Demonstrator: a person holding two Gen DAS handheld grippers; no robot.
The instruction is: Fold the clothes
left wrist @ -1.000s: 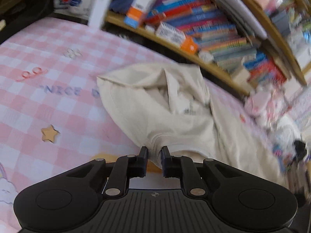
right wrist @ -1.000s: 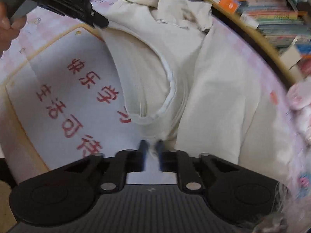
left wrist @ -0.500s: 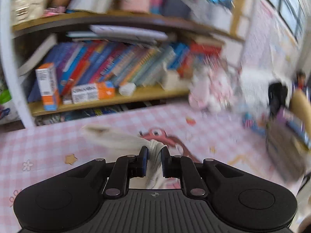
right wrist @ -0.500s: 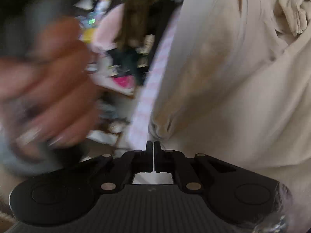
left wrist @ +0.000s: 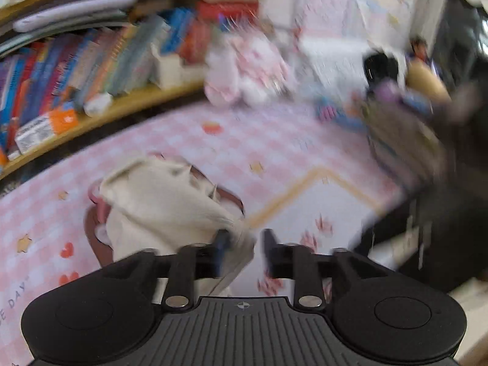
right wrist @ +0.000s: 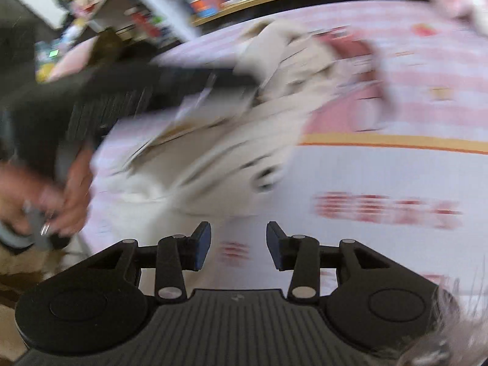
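Note:
A cream garment (left wrist: 158, 210) lies bunched in a heap on the pink checked sheet (left wrist: 274, 152). My left gripper (left wrist: 245, 244) hangs just over its near edge, its jaws opening. A corner of the cloth still rests against the left finger (left wrist: 222, 245), clear of the other pad. In the right wrist view the same garment (right wrist: 231, 149) is spread ahead, blurred. My right gripper (right wrist: 238, 241) is above the white printed panel (right wrist: 381, 177), jaws opening with nothing between them. The left gripper (right wrist: 244, 80), held by a hand (right wrist: 61, 189), reaches into the cloth from the left.
A wooden bookshelf (left wrist: 100, 113) packed with books runs along the back edge. A pink plush toy (left wrist: 244, 73) and blurred clutter (left wrist: 396, 122) sit at the far right. The sheet's right edge drops to a dark gap (left wrist: 442, 228).
Both grippers were shut on the garment's edge and have parted their jaws. The garment has dropped from a spread shape into a bunched heap. Both views have swung and rolled.

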